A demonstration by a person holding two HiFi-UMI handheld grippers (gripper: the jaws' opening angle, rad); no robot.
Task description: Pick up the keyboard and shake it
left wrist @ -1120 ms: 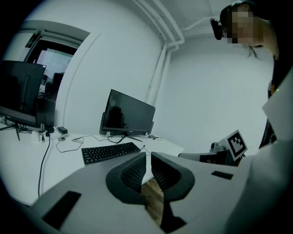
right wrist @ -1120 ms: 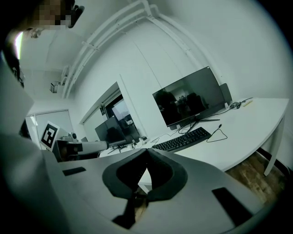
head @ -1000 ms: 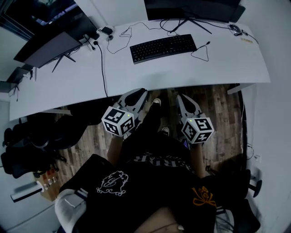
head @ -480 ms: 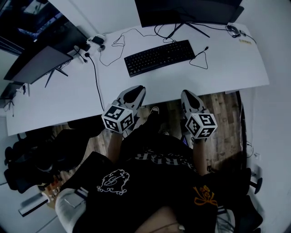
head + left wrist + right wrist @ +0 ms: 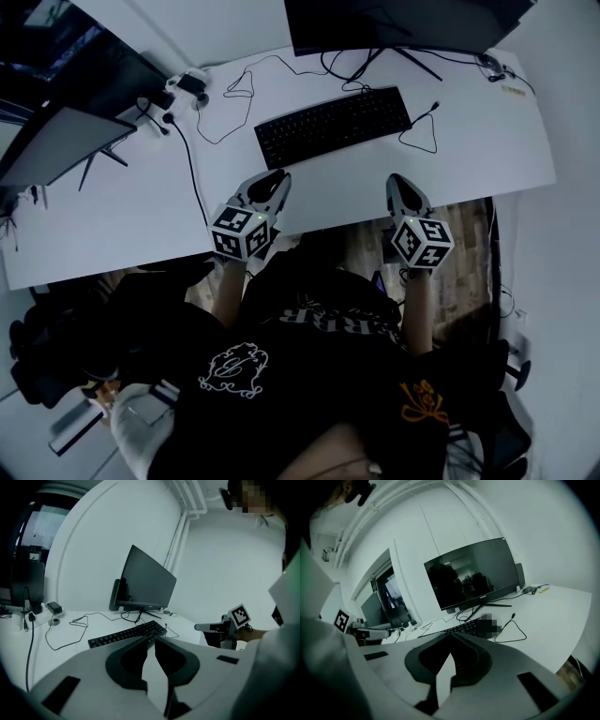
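— Head view first: what has changed?
— Both my hands have come forward from over my lap to the near edge of the bench. My left fingers sit below the left end of the keyboard, and my right fingers below its right end. The keyboard lies flat at upper centre, untouched, so I judge this is only the approach.

— And the left gripper view?
— My left fingers are all but closed, a mere slit, holding nothing. The keyboard lies just beyond them. Only here do I see my right fingers side-on, in the air at the right.

— The right gripper view?
— My right fingers are fully together and empty. The keyboard is beyond them, partly behind a blur patch. Both pairs must open before gripping.
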